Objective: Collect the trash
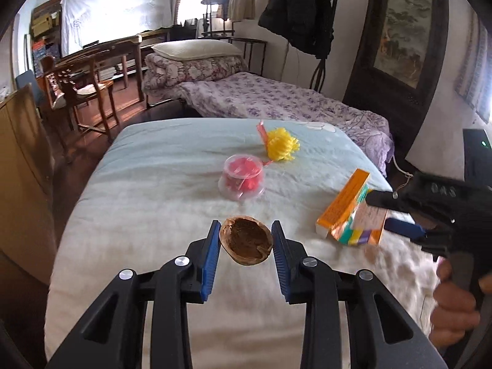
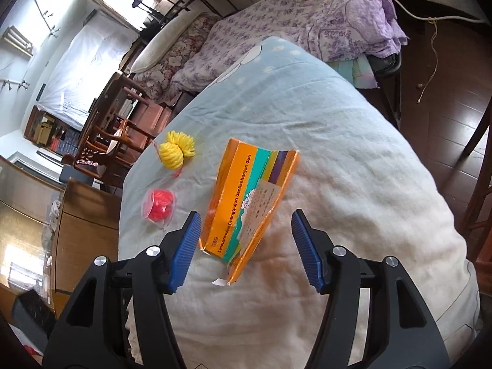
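Observation:
A brown walnut half-shell (image 1: 246, 243) lies on the pale blue quilt (image 1: 153, 166) between the fingers of my left gripper (image 1: 246, 232), which is open around it; whether the pads touch it I cannot tell. A torn orange medicine box (image 2: 246, 196) lies flattened on the quilt (image 2: 353, 160) between the open fingers of my right gripper (image 2: 246, 224). In the left wrist view the box (image 1: 347, 209) sits at the right with the right gripper (image 1: 381, 212) open around it. A clear cup with red scraps (image 1: 243, 178) and a yellow foam net (image 1: 281, 144) lie farther back.
The cup (image 2: 158, 206) and yellow net (image 2: 178, 149) lie to the left of the box in the right wrist view. A second bed with purple floral cover (image 1: 276, 98) stands behind. Wooden chairs (image 1: 77, 89) and a cabinet (image 1: 21, 153) stand left. A dark wood floor (image 2: 446, 98) lies right.

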